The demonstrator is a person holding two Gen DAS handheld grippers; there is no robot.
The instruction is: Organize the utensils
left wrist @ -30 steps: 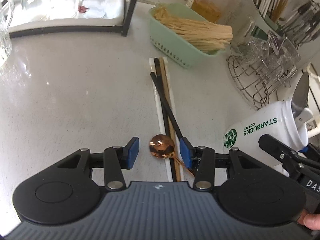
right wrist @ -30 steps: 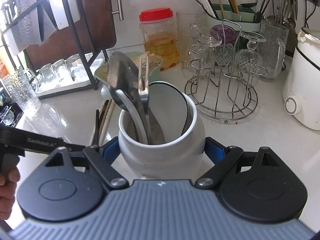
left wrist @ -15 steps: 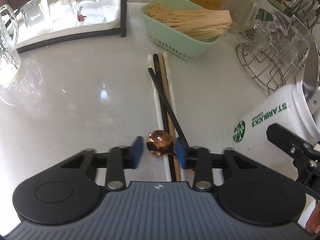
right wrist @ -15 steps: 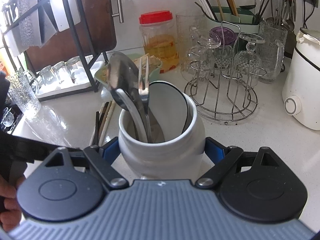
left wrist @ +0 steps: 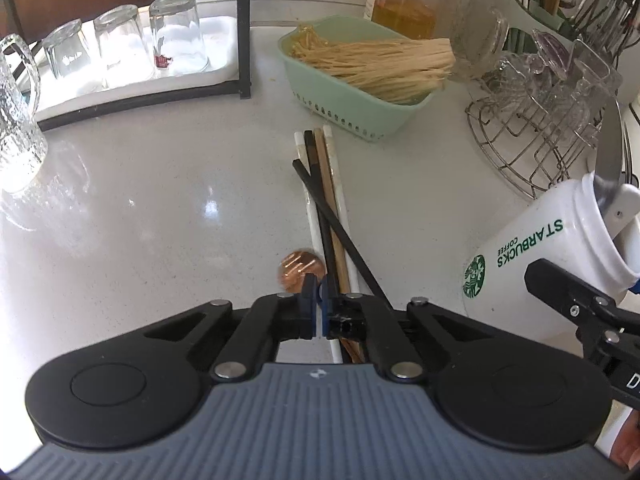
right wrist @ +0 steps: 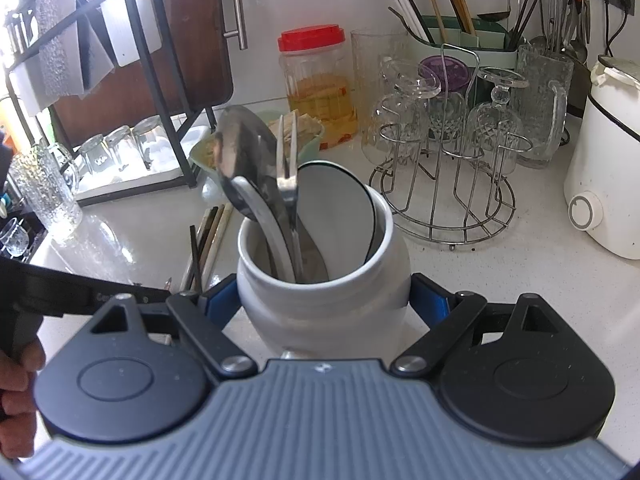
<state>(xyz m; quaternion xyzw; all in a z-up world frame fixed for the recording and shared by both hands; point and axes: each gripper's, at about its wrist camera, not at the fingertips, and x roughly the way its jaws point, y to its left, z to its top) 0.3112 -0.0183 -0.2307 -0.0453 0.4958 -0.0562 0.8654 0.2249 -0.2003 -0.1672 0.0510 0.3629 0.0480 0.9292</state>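
Note:
A small copper spoon (left wrist: 298, 274) lies on the white counter beside a bundle of black, white and wooden chopsticks (left wrist: 328, 200). My left gripper (left wrist: 318, 298) is shut, its blue pads pinching the spoon's neck just behind the bowl. My right gripper (right wrist: 324, 300) is shut on a white Starbucks jar (right wrist: 320, 312), one pad pressing each side. The jar (left wrist: 540, 248) is tilted toward the left gripper. It holds a steel spoon (right wrist: 244, 160), a fork (right wrist: 288, 160) and a white ladle (right wrist: 336, 208). The chopsticks (right wrist: 208, 240) lie left of the jar.
A green basket of sticks (left wrist: 360, 92) sits beyond the chopsticks. A wire rack of glasses (left wrist: 540, 120) stands at the right. Upturned glasses on a tray (left wrist: 120, 48) and a glass mug (left wrist: 16, 120) are at the left. A white appliance (right wrist: 604, 160) is far right.
The left gripper's jaws have closed from wide apart onto the copper spoon, and the gripper has tipped slightly. The right gripper and the jar have stayed still.

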